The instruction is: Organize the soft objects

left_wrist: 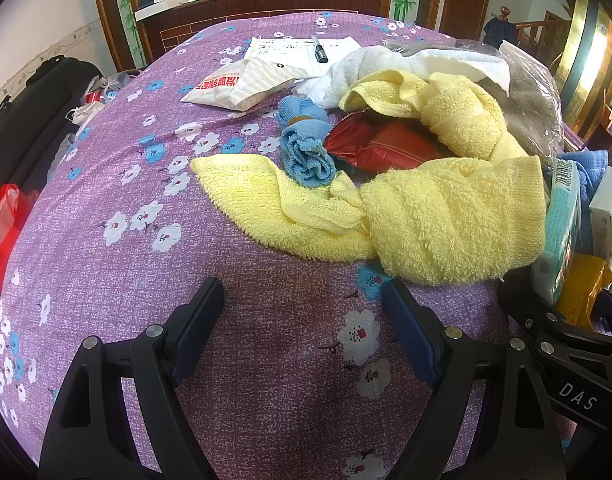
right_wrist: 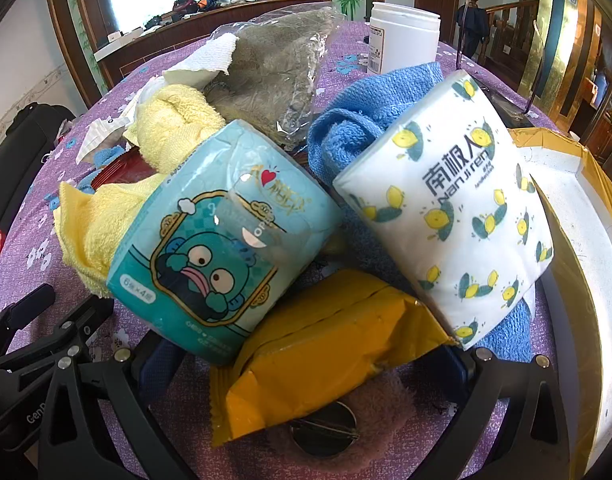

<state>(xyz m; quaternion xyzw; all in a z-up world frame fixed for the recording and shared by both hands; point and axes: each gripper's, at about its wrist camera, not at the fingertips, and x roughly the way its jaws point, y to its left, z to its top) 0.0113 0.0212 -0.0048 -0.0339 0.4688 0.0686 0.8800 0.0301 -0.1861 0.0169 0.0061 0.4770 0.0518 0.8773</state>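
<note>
In the left wrist view my left gripper is open and empty over the purple floral cloth, just short of a knotted yellow towel. Behind it lie a rolled blue cloth, a red packet and a white towel. In the right wrist view my right gripper has its jaws wide apart around a yellow packet and a fuzzy pink item; whether the pads touch is hidden. A teal tissue pack, a white lemon-print tissue pack and a blue towel lie beyond.
A grey item in clear plastic and a white jar stand at the back. A white tray with a gold rim is at the right. Papers with a pen and a striped bag lie far left.
</note>
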